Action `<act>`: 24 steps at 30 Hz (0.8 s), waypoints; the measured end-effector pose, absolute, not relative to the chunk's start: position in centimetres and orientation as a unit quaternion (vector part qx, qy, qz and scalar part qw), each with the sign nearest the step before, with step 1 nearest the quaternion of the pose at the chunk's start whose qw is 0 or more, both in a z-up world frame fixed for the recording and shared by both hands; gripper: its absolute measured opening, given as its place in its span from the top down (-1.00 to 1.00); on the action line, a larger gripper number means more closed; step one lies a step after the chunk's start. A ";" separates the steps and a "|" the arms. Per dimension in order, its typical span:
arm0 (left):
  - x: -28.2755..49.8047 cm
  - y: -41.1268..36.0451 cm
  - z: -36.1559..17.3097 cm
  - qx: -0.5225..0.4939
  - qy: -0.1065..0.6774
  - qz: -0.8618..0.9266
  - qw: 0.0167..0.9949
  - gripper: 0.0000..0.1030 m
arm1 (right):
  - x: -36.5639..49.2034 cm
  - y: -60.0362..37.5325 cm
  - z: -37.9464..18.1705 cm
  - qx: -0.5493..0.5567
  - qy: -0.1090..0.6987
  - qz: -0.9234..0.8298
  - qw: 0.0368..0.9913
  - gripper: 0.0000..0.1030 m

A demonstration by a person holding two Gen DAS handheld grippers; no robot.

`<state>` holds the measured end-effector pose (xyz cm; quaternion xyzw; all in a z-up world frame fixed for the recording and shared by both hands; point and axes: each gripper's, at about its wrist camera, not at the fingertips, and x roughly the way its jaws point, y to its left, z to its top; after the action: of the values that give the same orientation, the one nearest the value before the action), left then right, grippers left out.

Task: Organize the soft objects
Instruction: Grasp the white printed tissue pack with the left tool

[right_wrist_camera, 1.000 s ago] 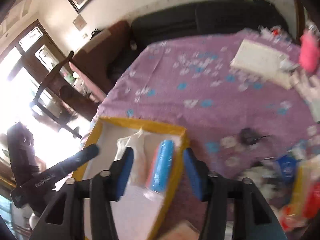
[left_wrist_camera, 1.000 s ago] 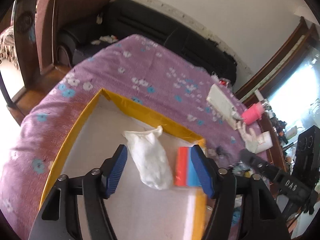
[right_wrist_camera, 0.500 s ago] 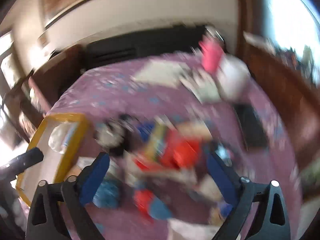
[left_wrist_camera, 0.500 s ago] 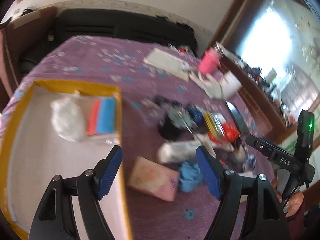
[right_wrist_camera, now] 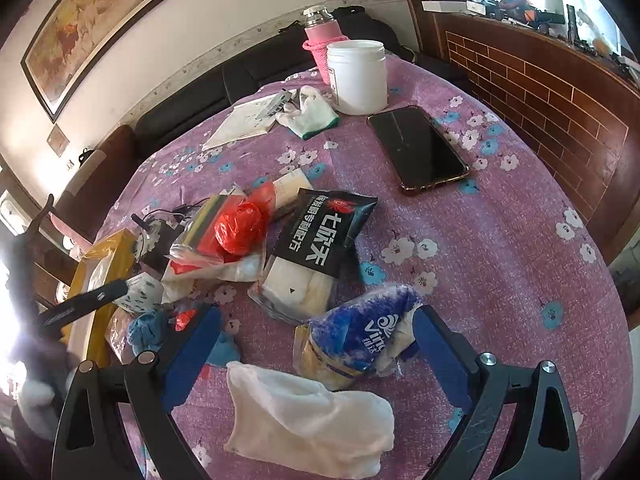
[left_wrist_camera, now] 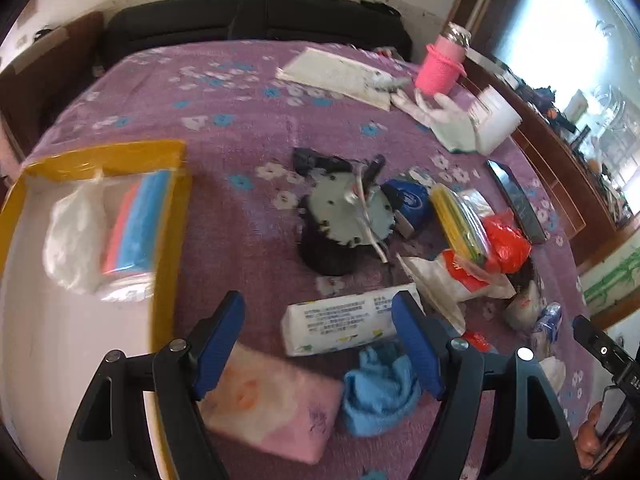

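With a white bag and a red-and-blue pack already in the yellow tray (left_wrist_camera: 168,152) at left, both empty tongs hang wide open, the left tongs (left_wrist_camera: 318,338) over a white tissue pack (left_wrist_camera: 340,324) and the right tongs (right_wrist_camera: 316,338) over a blue Vinda pack (right_wrist_camera: 360,332), so next comes lowering and closing.

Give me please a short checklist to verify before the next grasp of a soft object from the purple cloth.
1. Left gripper open and empty: ok.
2. Right gripper open and empty, its jaws have just been opening: ok.
3. Soft target ahead of the left gripper: white tissue pack lies between its fingers' line: ok.
4. Soft target ahead of the right gripper: blue tissue pack and white cloth lie there: ok.
5. Room in the yellow box: white bag and blue-red pack inside, bare floor remains: ok.
6. Pictures sharp: left view slightly blurred: not ok.
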<state>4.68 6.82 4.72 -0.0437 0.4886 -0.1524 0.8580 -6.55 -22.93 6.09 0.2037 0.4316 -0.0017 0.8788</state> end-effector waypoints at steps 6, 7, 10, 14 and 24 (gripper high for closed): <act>1.6 5.0 4.8 -0.093 0.562 -0.280 0.773 -0.26 | -7.4 -23.5 5.8 0.209 0.430 0.010 0.878 -0.91; 0.8 4.7 5.2 -0.079 0.559 -0.283 0.775 -0.26 | -7.5 -23.6 5.7 0.209 0.429 0.011 0.879 -0.91; -1.1 4.1 6.7 -0.025 0.525 -0.279 0.804 -0.27 | -7.7 -23.9 5.5 0.214 0.428 0.010 0.878 -0.91; -0.5 3.4 7.1 0.023 0.491 -0.235 0.838 -0.33 | -7.5 -23.9 5.1 0.225 0.433 0.015 0.873 -0.91; 3.8 -0.4 3.4 0.050 0.532 -0.194 0.823 -0.44 | -8.4 -24.0 5.2 0.222 0.436 0.011 0.872 -0.91</act>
<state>3.76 -0.40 3.39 0.0502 0.5318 -0.1938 0.8229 -8.38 -24.00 5.17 0.2218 0.4363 0.0105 0.8720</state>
